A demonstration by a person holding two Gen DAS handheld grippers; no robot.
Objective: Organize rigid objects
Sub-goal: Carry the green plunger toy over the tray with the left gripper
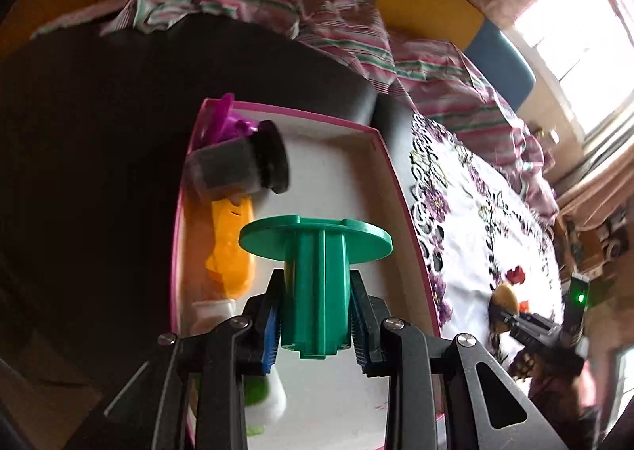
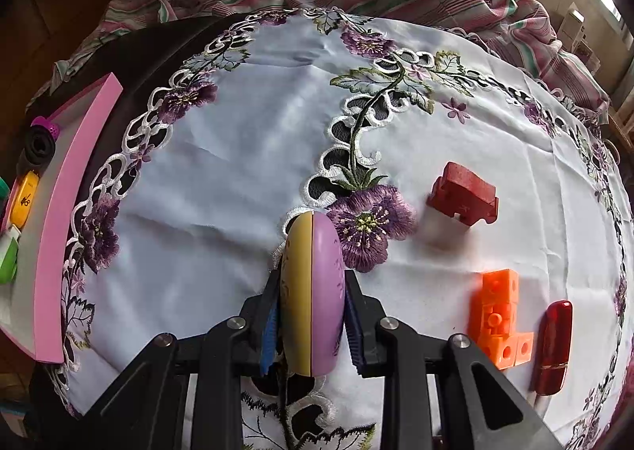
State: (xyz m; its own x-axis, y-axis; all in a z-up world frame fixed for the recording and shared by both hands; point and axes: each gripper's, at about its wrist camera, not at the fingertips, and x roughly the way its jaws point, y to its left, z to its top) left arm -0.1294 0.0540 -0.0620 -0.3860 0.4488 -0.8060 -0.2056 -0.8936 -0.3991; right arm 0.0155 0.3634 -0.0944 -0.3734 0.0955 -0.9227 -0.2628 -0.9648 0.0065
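While the green spool sits clamped by its stem in the left gripper, it hangs over the pink-rimmed box; beyond the claw lie a yellow toy and a dark jar; the right gripper pinches a yellow-and-lilac disc above the embroidered cloth, with a red block, orange cubes and red tube to its right.

Both the left gripper and the right gripper share black angular linkage arms, round silver screws at the joints, and ribbed blue pads lining each finger.
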